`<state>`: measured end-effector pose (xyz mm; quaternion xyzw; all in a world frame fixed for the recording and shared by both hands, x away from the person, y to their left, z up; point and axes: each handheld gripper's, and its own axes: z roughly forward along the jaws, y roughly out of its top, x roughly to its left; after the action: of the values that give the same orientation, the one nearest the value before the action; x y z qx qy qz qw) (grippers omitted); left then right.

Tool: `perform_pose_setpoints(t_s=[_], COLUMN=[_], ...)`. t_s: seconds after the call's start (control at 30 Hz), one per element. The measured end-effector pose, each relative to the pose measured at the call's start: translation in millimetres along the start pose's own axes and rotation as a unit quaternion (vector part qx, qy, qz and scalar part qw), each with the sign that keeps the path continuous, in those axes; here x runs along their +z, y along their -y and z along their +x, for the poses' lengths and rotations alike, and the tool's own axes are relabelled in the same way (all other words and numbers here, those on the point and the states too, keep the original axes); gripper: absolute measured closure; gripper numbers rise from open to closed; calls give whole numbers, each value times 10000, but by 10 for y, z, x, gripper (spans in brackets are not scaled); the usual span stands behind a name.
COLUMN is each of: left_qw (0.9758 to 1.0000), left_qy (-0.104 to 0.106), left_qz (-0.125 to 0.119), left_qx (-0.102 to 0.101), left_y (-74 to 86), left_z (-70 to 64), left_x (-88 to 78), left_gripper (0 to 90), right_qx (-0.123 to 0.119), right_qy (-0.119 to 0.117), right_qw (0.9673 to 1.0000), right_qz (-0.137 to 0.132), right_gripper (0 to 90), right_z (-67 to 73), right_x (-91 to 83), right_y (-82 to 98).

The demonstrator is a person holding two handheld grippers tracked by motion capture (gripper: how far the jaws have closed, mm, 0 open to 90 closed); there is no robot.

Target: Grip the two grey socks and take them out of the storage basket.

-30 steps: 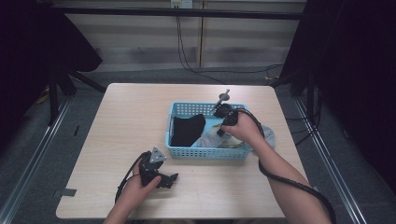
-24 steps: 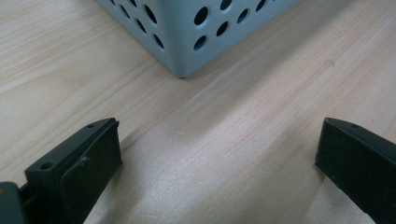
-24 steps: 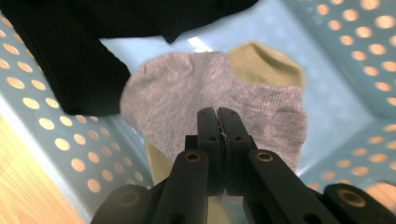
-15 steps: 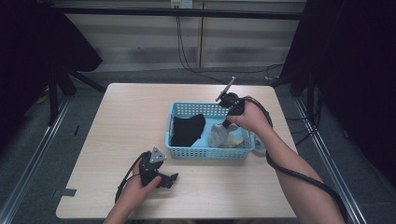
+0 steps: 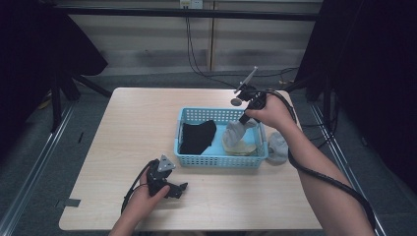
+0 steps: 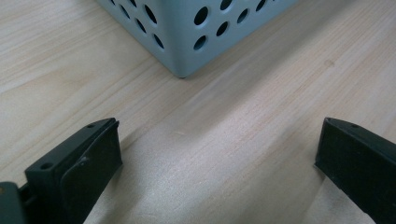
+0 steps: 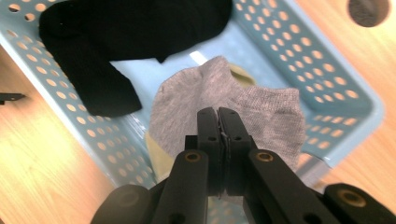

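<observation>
Grey sock [image 7: 224,100] in right tool's [image 7: 218,113] pinch

Bystanders: black sock, stray grey sock
Black sock [image 5: 197,136] lies in basket's left half; second grey sock [image 5: 278,146] on table [image 5: 123,128] just outside the basket.

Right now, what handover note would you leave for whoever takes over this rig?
Right gripper: shut on the grey sock, held above the blue basket.
Left gripper: open, empty, on the table near the basket's corner.
In the basket: black sock and a yellowish sock under the grey one. Another grey sock lies on the table right of the basket.
Done: grey sock gripped.
Left: probably lifting it clear and setting it down.
</observation>
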<state>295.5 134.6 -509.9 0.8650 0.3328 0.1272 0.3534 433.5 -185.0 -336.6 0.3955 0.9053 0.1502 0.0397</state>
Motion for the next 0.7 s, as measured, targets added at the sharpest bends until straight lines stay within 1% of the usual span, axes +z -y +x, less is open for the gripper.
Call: perform_pose_setpoints(t_s=[0.03,0.13,0.2,0.23,0.27,0.3,0.33,0.5,0.53,0.63,0.7], left_qw=[10000,10000,10000,10000,10000,10000,10000,10000,10000,10000,10000], left_qy=[7,1,-2,1,-1,8,-1,8,-2,-1,-1], left_qz=[18,0,0,5,2,8,0,9,0,0,-2], left_qx=[27,1,1,9,2,12,1,12,0,-1,-1], left_y=[-1,0,0,0,0,0,0,0,0,0,0], left_z=[2,0,0,1,0,2,0,2,0,0,0], left_x=[-2,0,0,-1,0,-1,0,-1,0,0,0], left_gripper=[0,0,0,0,0,0,0,0,0,0,0], right_qx=[23,138,149,172,228,193,261,399,410,515,527], right_qy=[3,3,18,-6,24,62,20,89,56,123,184], right_qw=[10000,9998,9998,9997,9996,9996,9994,9988,9988,9981,9978], right_qz=[-40,-115,-157,-173,-170,-198,-216,-264,-262,-316,-345], right_gripper=[890,890,890,890,890,890,890,890,890,891,890], right_z=[-13,-43,-75,-94,-107,-132,-141,-247,-267,-340,-394], right_x=[-37,-117,-172,-196,-223,-244,-263,-393,-411,-491,-542], right_y=[2,12,28,39,48,62,71,136,147,196,233])
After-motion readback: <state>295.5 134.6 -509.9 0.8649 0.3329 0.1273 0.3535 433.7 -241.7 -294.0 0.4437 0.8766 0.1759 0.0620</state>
